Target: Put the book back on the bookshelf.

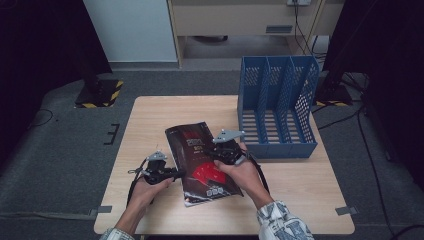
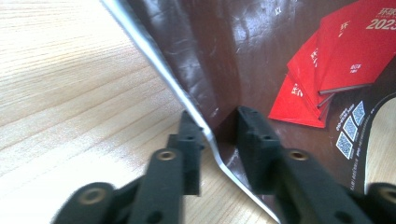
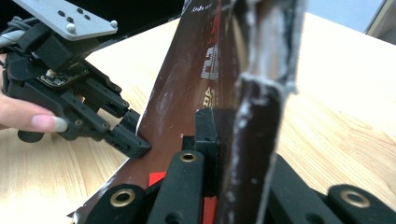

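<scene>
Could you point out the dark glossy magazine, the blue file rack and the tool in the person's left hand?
magazine [image 1: 197,150]: high view, middle of its dark cover.
blue file rack [image 1: 276,148]: high view, its front wall.
left gripper [image 2: 219,126]: left gripper view, between its jaw tips, which straddle the magazine's edge.

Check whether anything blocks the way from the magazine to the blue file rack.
Nothing visible does. The magazine lies just left of the rack, held at its edges by the left tongs and right tongs. Bare table lies between, and the rack's slots look empty.
</scene>
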`<state>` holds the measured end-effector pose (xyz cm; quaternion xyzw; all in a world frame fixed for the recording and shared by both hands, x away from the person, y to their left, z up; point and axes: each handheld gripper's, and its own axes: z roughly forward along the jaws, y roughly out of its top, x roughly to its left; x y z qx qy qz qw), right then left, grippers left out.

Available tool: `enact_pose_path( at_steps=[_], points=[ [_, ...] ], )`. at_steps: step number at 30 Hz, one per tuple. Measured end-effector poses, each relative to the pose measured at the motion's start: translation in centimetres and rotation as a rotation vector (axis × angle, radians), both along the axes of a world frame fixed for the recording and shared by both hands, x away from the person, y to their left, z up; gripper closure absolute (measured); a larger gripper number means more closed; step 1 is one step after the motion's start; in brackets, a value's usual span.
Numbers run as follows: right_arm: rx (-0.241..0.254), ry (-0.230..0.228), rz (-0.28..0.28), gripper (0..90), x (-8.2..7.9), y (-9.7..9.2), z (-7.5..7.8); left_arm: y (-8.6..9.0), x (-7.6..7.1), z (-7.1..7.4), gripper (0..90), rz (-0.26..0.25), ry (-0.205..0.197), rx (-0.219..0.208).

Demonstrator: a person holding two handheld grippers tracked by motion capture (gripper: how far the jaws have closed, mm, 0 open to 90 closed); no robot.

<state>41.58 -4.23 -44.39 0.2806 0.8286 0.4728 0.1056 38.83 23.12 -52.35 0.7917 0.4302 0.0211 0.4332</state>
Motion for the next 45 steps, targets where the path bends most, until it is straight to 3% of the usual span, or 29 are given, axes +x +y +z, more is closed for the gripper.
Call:
enact_pose_path(
  at_steps=[5,9,23,30,36,45],
  points=[
    [0.0,-0.01,-0.001,86.9,0.0,-0.2,0.0,-0.2,0.0,0.7,84.0,-0.019,-0.01,0.012],
    [0.004,-0.01,0.003,86.6,0.1,-0.3,0.0,-0.4,-0.1,1.0,86.3,-0.024,-0.018,0.025],
    [0.011,-0.033,0.026,80.8,0.0,0.0,1.2,0.2,-0.5,2.4,87.5,-0.023,-0.084,0.042],
    [0.031,-0.045,0.065,75.6,0.3,0.6,3.1,0.8,-0.7,3.1,87.7,-0.005,-0.117,0.03],
    [0.042,-0.055,0.075,78.2,0.4,0.7,3.5,1.2,-0.8,3.8,87.7,0.007,-0.13,0.028],
    [0.074,-0.067,0.083,72.1,0.4,0.2,4.2,1.2,-1.2,5.4,87.7,-0.026,-0.157,0.058]
  ],
)
